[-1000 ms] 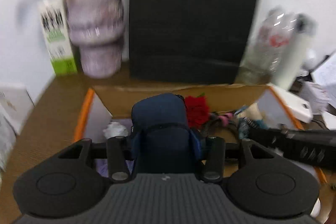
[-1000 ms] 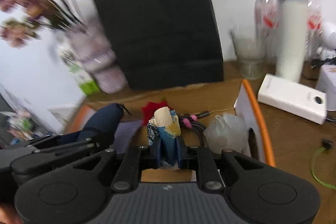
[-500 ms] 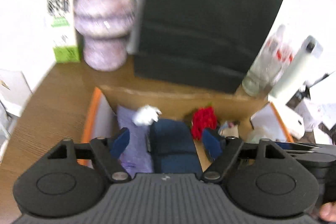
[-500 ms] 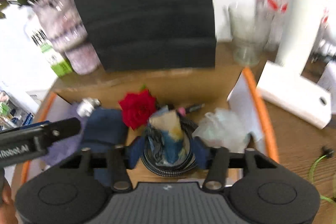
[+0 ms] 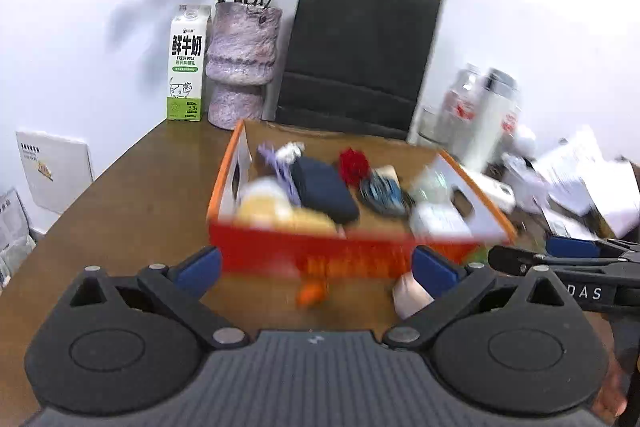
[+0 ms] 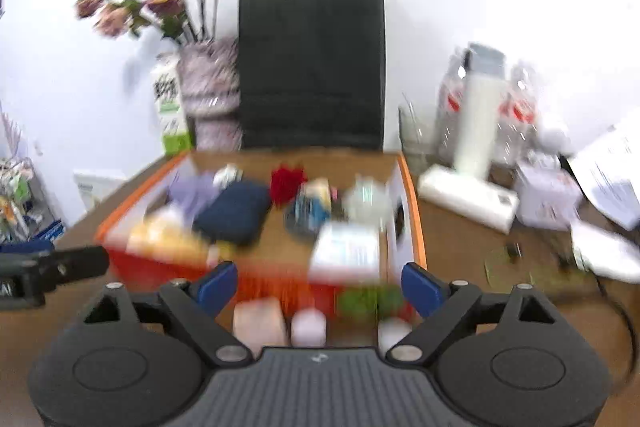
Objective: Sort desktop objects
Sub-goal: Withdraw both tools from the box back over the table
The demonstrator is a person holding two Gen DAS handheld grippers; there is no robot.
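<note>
Most of the sorting looks done: ahead of both grippers the orange box on the desk already holds the navy pouch, red flower and other bits. The left hand-held gripper and right hand-held gripper are opening wide with nothing gripped. Small blurred items lie just before the fingers, outside the box, probably left to sort.

Inside the orange-rimmed box lie a navy pouch and a red flower; behind it stands a mottled purple vase.
</note>
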